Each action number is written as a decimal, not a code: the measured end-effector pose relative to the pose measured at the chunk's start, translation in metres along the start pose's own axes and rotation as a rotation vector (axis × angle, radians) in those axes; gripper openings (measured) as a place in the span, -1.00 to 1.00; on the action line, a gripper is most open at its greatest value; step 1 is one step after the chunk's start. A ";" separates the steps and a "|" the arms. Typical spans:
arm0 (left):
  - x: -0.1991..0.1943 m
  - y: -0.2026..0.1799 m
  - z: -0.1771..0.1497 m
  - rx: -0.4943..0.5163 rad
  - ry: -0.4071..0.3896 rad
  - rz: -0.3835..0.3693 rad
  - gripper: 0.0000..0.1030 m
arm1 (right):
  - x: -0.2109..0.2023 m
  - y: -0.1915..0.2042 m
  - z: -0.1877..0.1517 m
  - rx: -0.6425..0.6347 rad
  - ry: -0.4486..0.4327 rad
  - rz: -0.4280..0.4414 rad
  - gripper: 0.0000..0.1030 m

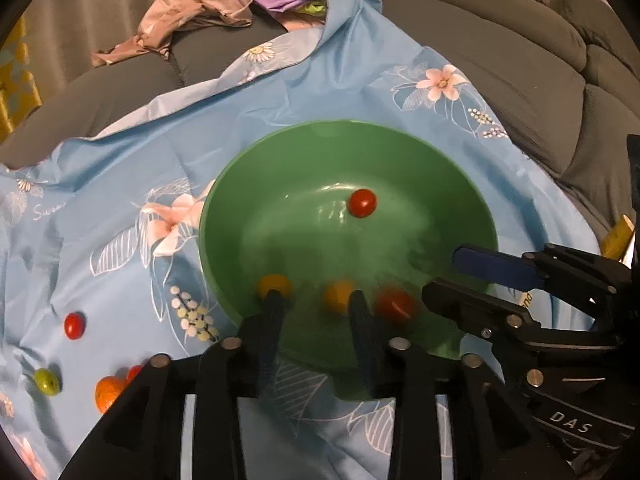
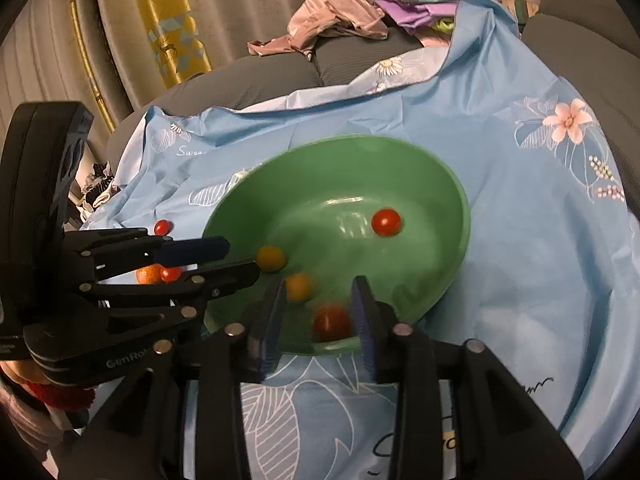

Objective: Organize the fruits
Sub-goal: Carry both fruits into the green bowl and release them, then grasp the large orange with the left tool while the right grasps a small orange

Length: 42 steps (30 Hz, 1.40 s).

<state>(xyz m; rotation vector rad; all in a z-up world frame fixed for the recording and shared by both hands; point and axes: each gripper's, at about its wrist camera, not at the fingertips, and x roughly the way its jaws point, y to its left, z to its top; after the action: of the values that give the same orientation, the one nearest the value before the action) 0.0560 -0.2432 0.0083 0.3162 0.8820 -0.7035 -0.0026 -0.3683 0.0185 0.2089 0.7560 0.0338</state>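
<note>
A green bowl [image 1: 400, 160] [image 2: 440, 184] sits on a blue floral cloth. Inside lie a sharp red tomato [image 1: 362, 203] [image 2: 385, 222], a yellow one [image 1: 274, 286] [image 2: 271, 258], a blurred yellow one [image 1: 338, 296] [image 2: 298, 287] and a blurred red one [image 1: 395, 305] [image 2: 332, 322]. My left gripper [image 1: 316, 300] [image 2: 236, 260] is open and empty over the bowl's near rim. My right gripper [image 2: 320, 292] [image 1: 444, 272] is open and empty over the bowl, with the blurred red tomato between its fingers but apart from them.
On the cloth [image 1: 120, 200] left of the bowl lie a red tomato [image 1: 74, 325] [image 2: 162, 227], a green one [image 1: 47, 381], an orange one [image 1: 107, 393] [image 2: 149, 274] and another red one [image 2: 171, 273]. Grey sofa cushions [image 1: 520, 60] and crumpled clothes [image 1: 192, 12] lie behind.
</note>
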 end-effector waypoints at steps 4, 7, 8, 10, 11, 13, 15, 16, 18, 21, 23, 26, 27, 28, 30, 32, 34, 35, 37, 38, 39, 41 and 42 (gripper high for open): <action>-0.009 0.001 -0.004 -0.010 -0.022 0.008 -0.27 | -0.005 0.003 0.000 -0.004 -0.012 0.000 -0.25; -0.024 0.002 -0.007 -0.018 -0.054 0.025 0.05 | -0.011 0.007 0.001 -0.007 -0.023 0.006 -0.17; -0.029 0.003 -0.008 -0.028 -0.060 0.036 0.13 | -0.014 0.009 0.000 -0.009 -0.027 0.007 -0.14; -0.039 0.010 -0.015 -0.058 -0.065 0.028 0.13 | -0.019 0.012 0.000 -0.015 -0.033 0.014 -0.13; -0.041 0.012 -0.017 -0.068 -0.063 0.028 0.13 | -0.021 0.015 -0.001 -0.019 -0.034 0.017 -0.12; -0.048 0.018 -0.026 -0.092 -0.060 0.038 0.14 | -0.024 0.021 -0.002 -0.033 -0.037 0.023 -0.12; -0.054 0.025 -0.038 -0.117 -0.053 0.047 0.20 | -0.027 0.027 -0.003 -0.045 -0.034 0.029 -0.11; -0.055 0.028 -0.043 -0.129 -0.049 0.053 0.26 | -0.028 0.031 -0.005 -0.053 -0.031 0.033 -0.11; -0.057 0.037 -0.058 -0.166 -0.028 0.067 0.27 | -0.031 0.039 -0.007 -0.072 -0.028 0.039 -0.08; -0.063 0.050 -0.081 -0.232 0.007 0.085 0.27 | -0.036 0.050 -0.009 -0.098 -0.023 0.047 0.03; -0.070 0.058 -0.096 -0.277 0.022 0.087 0.27 | -0.039 0.058 -0.010 -0.117 -0.022 0.053 0.14; -0.084 0.067 -0.117 -0.325 0.018 0.100 0.49 | -0.043 0.069 -0.011 -0.149 -0.019 0.059 0.22; -0.090 0.069 -0.122 -0.336 0.013 0.111 0.51 | -0.045 0.073 -0.011 -0.159 -0.019 0.062 0.23; -0.093 0.070 -0.126 -0.342 0.008 0.117 0.51 | -0.046 0.077 -0.011 -0.167 -0.019 0.064 0.23; -0.102 0.075 -0.135 -0.363 0.002 0.123 0.51 | -0.048 0.086 -0.011 -0.185 -0.019 0.071 0.25; -0.108 0.080 -0.142 -0.381 -0.002 0.132 0.51 | -0.049 0.095 -0.012 -0.204 -0.016 0.072 0.35; -0.112 0.084 -0.147 -0.395 -0.008 0.135 0.51 | -0.051 0.101 -0.013 -0.222 -0.016 0.075 0.44; -0.114 0.086 -0.150 -0.404 -0.013 0.134 0.51 | -0.052 0.106 -0.013 -0.232 -0.014 0.076 0.45; -0.121 0.089 -0.155 -0.421 -0.029 0.132 0.51 | -0.051 0.111 -0.014 -0.244 -0.006 0.076 0.51; -0.122 0.091 -0.157 -0.424 -0.033 0.131 0.52 | -0.051 0.115 -0.014 -0.250 -0.001 0.077 0.55; -0.125 0.093 -0.160 -0.430 -0.040 0.131 0.52 | -0.050 0.117 -0.015 -0.253 0.004 0.082 0.56; -0.130 0.097 -0.163 -0.439 -0.049 0.139 0.52 | -0.047 0.122 -0.017 -0.255 0.021 0.098 0.57; -0.133 0.099 -0.166 -0.445 -0.054 0.145 0.52 | -0.045 0.123 -0.018 -0.253 0.034 0.110 0.57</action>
<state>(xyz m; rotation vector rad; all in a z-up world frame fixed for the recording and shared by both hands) -0.0332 -0.0261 0.0099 -0.0369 0.9274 -0.3649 -0.0417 -0.2491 0.0609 0.0082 0.7658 0.2367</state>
